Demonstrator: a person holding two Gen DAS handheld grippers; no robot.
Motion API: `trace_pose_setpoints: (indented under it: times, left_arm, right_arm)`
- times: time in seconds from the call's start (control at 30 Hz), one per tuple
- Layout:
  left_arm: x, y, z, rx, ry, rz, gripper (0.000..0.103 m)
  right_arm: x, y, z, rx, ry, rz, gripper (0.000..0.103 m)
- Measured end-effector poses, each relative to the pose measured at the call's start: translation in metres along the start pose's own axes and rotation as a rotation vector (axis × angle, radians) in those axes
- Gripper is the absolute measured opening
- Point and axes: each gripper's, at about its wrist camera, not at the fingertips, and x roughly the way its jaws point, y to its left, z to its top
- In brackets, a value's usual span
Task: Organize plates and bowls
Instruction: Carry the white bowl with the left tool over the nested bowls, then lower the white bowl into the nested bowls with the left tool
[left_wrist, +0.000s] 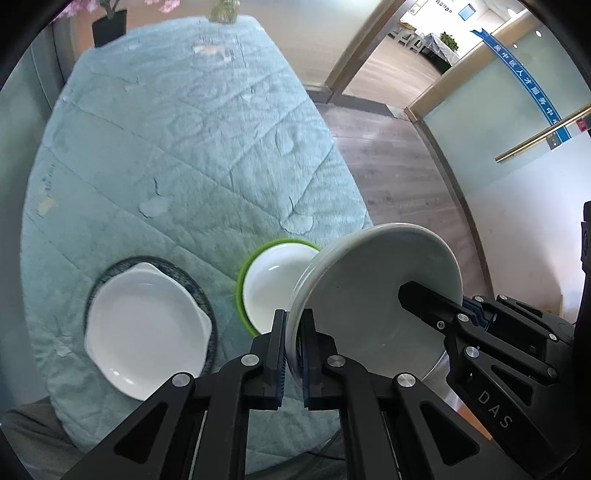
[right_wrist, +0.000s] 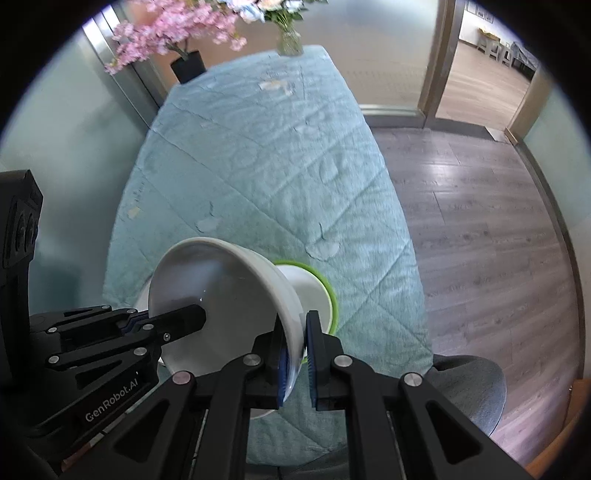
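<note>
Both my grippers pinch one pale bowl by its rim, tilted above the table.

Left wrist view: the fingers of my left gripper (left_wrist: 293, 354) are clamped on the near rim of the pale bowl (left_wrist: 369, 295), which is held on edge; my right gripper (left_wrist: 410, 295) reaches in from the right, one finger inside the bowl. Just behind the bowl a green-rimmed white bowl (left_wrist: 273, 284) sits on the teal quilted cloth of the table (left_wrist: 166, 147). Left of that bowl, a white scalloped dish (left_wrist: 147, 328) rests on a dark-patterned plate (left_wrist: 201, 295).

Right wrist view: the fingers of my right gripper (right_wrist: 297, 354) are clamped on the pale bowl's (right_wrist: 229, 288) rim, my left gripper (right_wrist: 195, 317) gripping its opposite side. The green-rimmed bowl (right_wrist: 317, 291) lies just beyond it.
</note>
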Motion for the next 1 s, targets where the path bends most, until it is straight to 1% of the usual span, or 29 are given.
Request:
trace_pose_setpoints:
  times: [0.13,0.37,0.5,0.6,0.73,0.8,0.87,1.0]
  left_arm:
    - [0.026,0.005,0.002,-0.011,0.036,-0.014,0.003]
    - [0.064,0.018,0.008,-0.015,0.088,0.006,0.003]
    - [0.081,0.028,0.012,-0.034,0.093,-0.017,0.003]
    - [0.088,0.03,0.014,-0.04,0.097,-0.017,0.003]
    - [0.098,0.035,0.016,-0.047,0.122,-0.006,0.003]
    - [0.099,0.038,0.016,-0.063,0.132,-0.026,0.003]
    - [0.099,0.039,0.017,-0.061,0.126,-0.037,0.003]
    - [0.097,0.046,0.017,-0.086,0.121,-0.046,0.004]
  right_arm:
    - [0.021,-0.006,-0.002,0.017,0.04,-0.016,0.008]
    - [0.058,-0.009,-0.004,0.041,0.098,-0.049,0.007]
    - [0.073,-0.009,-0.001,0.039,0.113,-0.076,0.006]
    - [0.081,-0.007,0.002,0.023,0.113,-0.1,0.006]
    - [0.091,-0.006,0.001,0.024,0.134,-0.108,0.006]
    - [0.094,-0.006,0.0,0.026,0.142,-0.111,0.006]
    - [0.097,-0.005,-0.001,0.028,0.156,-0.137,0.006]
    - [0.102,-0.005,-0.003,0.033,0.168,-0.13,0.006]
